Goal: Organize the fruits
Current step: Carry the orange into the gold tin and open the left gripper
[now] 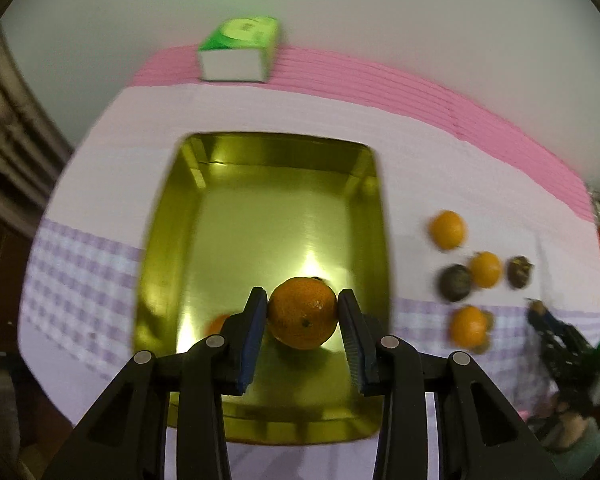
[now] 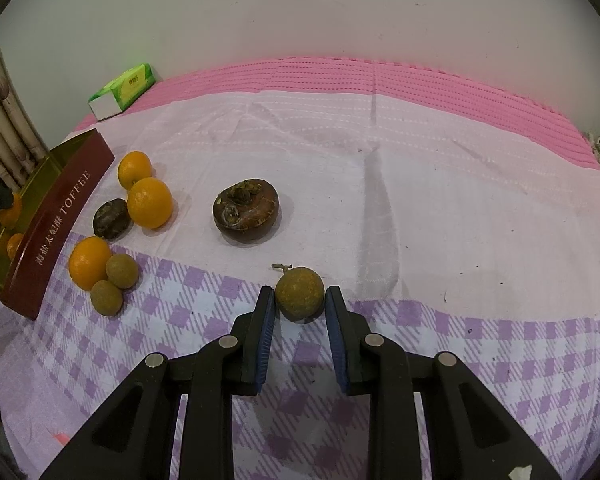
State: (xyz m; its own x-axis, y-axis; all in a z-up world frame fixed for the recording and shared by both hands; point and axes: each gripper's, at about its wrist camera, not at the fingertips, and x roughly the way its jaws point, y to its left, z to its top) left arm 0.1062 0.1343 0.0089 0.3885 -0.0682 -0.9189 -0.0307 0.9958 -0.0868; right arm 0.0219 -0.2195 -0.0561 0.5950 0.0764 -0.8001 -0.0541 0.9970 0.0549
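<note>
Between the ribbed blue pads of the left gripper (image 1: 302,312), a round, dimpled mandarin (image 1: 302,313) is sitting clamped from both sides, hanging over the near end of a shiny gold rectangular tin tray (image 1: 172,216) whose smooth metal floor is throwing back glare. Over on the checked lilac cloth (image 2: 460,208), the right gripper (image 2: 300,304) is pinching a small, rough, tan-speckled longan (image 2: 299,294) with a short stem, its pads closed against the fruit's sides. Farther left, glossy mandarins (image 2: 149,202), more longans (image 2: 121,271) and a wrinkled dark fruit (image 2: 245,211) are lying beside the tray's maroon wall.
</note>
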